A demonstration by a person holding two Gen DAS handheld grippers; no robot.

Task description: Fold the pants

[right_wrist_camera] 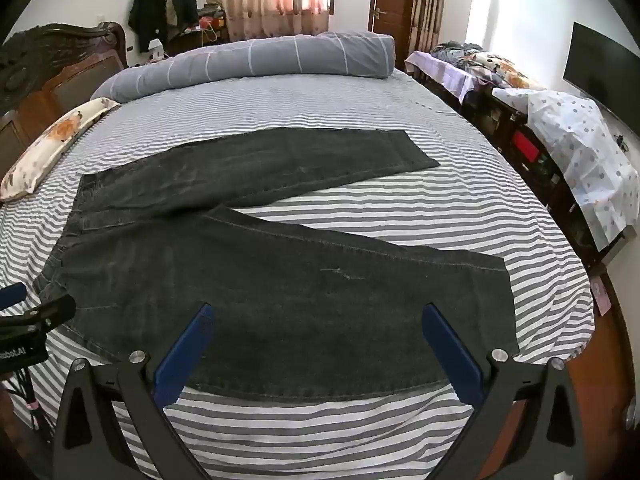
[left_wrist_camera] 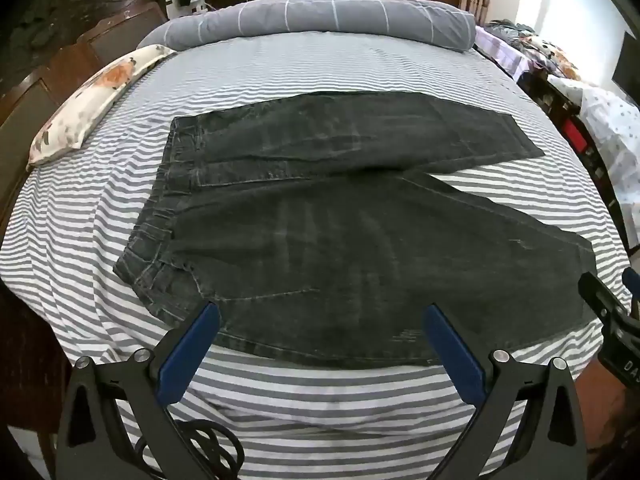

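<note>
Two sets of tongs hang over the near edge of the bed, both spread wide with nothing between the blue pads: the left gripper (left_wrist_camera: 322, 316) above the seat and hip of the pants (left_wrist_camera: 320, 216), the right gripper (right_wrist_camera: 318, 316) above the lower part of the nearer leg. Neither touches the cloth; both tilt down toward it, which reads as a ready stance ahead of a first pinch on the near side seam, so no fold has yet been made. Just beyond the pads, the dark denim lies flat on the striped sheet (left_wrist_camera: 328, 396), waistband to the left and both hems to the right, the two legs splayed apart in a narrow V so that each can be taken separately. Farther back lie a floral pillow (left_wrist_camera: 88, 108) by the wooden headboard and a rolled grey duvet (left_wrist_camera: 320, 20) across the far side.
</note>
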